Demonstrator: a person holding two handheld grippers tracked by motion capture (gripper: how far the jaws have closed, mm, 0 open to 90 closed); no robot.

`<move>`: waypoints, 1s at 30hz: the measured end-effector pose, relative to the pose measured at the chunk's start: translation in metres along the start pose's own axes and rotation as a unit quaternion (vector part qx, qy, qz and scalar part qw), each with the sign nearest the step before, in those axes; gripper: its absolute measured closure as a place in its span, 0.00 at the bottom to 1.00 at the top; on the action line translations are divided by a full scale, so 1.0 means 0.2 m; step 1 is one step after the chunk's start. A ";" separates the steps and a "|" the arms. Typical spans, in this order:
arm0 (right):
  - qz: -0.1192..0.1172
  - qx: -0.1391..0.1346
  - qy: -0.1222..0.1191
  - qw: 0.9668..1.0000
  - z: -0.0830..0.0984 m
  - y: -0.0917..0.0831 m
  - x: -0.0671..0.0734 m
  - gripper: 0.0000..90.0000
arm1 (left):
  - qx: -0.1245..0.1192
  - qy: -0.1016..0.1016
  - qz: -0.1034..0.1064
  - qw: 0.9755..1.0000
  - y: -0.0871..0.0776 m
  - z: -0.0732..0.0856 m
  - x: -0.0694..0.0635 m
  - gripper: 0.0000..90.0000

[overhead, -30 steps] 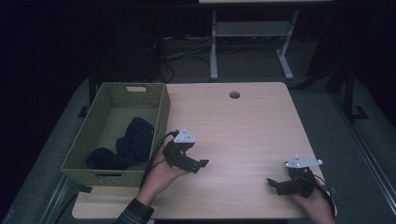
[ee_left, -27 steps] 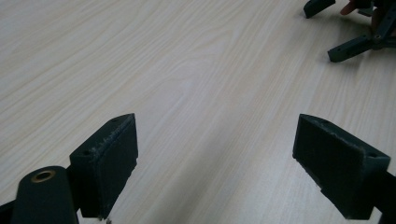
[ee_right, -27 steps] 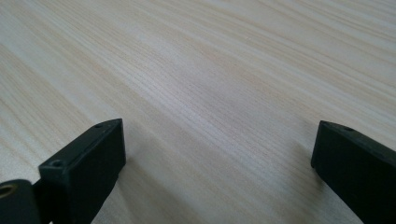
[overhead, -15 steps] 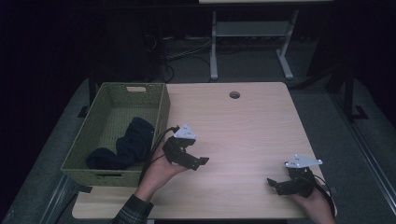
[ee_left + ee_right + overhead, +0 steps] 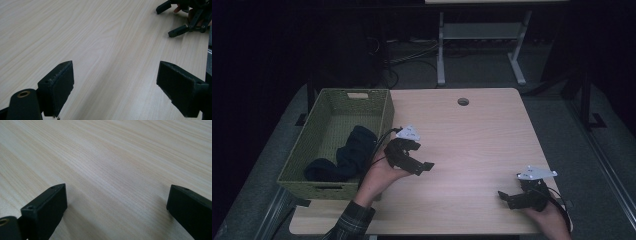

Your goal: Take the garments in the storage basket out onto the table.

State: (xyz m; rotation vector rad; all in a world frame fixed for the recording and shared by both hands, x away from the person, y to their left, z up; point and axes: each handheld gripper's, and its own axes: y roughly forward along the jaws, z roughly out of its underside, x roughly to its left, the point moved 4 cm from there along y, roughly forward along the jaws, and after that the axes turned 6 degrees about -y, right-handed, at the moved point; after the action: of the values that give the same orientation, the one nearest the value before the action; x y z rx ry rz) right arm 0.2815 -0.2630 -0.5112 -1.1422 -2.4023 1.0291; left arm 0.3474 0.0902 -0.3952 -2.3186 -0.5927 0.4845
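Left gripper (image 5: 419,162) mid-frame beside green basket (image 5: 384,112), jaws spread, empty. Right gripper (image 5: 512,199) lower right, spread, empty. Dark socks (image 5: 352,152) in basket, likely stowed.

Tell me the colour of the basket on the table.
The basket is olive green, woven; it shows best in the high view, holding dark navy cloth.

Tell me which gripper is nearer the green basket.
Left. The left gripper hovers just beside the right wall of the basket, open. The right gripper sits across the table near its front right corner, open.
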 end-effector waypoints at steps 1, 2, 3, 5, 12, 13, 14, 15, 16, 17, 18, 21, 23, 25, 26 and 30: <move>0.000 0.000 0.000 1.000 0.00 0.00 0.00 0.03 | 0.001 -0.002 0.001 1.000 0.00 0.00 0.00 0.16; 0.000 0.000 0.000 1.000 0.00 0.00 0.00 0.03 | 0.004 0.002 -0.002 1.000 0.00 0.00 0.00 0.16; 0.000 0.000 0.000 1.000 0.00 0.00 0.00 0.03 | 0.007 0.003 -0.003 1.000 0.00 0.00 0.00 0.16; 0.000 0.000 0.000 1.000 0.00 0.00 0.00 0.03 | 0.010 0.002 -0.005 1.000 -0.01 0.00 0.01 0.16; 0.000 0.000 0.000 1.000 0.00 0.00 0.00 0.03 | 0.013 -0.001 -0.007 1.000 -0.05 -0.01 0.03 0.16; 0.000 0.000 0.000 1.000 0.00 0.00 0.00 0.03 | 0.015 0.000 -0.010 1.000 -0.06 -0.01 0.03 0.16; 0.000 0.000 0.000 1.000 0.00 0.00 0.00 0.03 | 0.017 0.001 -0.013 1.000 -0.07 -0.01 0.04 0.16; 0.000 0.000 0.000 1.000 0.00 0.00 0.00 0.03 | 0.019 0.001 -0.014 1.000 -0.08 -0.01 0.04 0.16; 0.000 0.000 0.000 1.000 0.00 0.00 0.00 0.03 | 0.021 0.000 -0.014 1.000 -0.08 -0.01 0.04 0.16; 0.000 0.001 0.000 1.000 0.00 0.00 0.00 0.03 | 0.020 0.000 -0.016 1.000 -0.09 -0.01 0.05 0.16; 0.000 0.000 0.000 1.000 0.00 0.00 0.00 0.03 | 0.021 -0.003 -0.018 1.000 -0.10 -0.01 0.05 0.16; -0.001 0.000 0.000 1.000 0.00 0.00 0.00 0.03 | 0.026 0.000 -0.024 0.999 -0.12 -0.01 0.07 0.16; -0.001 0.000 0.000 1.000 0.00 0.00 0.00 0.03 | 0.029 0.000 -0.026 0.999 -0.13 0.00 0.08 0.16; -0.001 -0.001 0.001 1.000 0.00 0.00 0.00 0.03 | 0.029 0.000 -0.030 0.999 -0.15 0.00 0.09 0.16; -0.001 -0.001 0.001 1.000 0.00 0.00 0.00 0.03 | 0.029 -0.002 -0.032 0.999 -0.16 0.00 0.09 0.16; -0.001 -0.001 0.000 1.000 0.00 0.00 0.00 0.03 | 0.029 -0.005 -0.039 0.999 -0.19 0.01 0.11 0.16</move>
State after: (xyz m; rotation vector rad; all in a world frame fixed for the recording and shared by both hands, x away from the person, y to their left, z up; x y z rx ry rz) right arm 0.2815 -0.2629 -0.5113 -1.1399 -2.4035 1.0265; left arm 0.3541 0.1281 -0.3732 -2.2302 -0.6619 0.4710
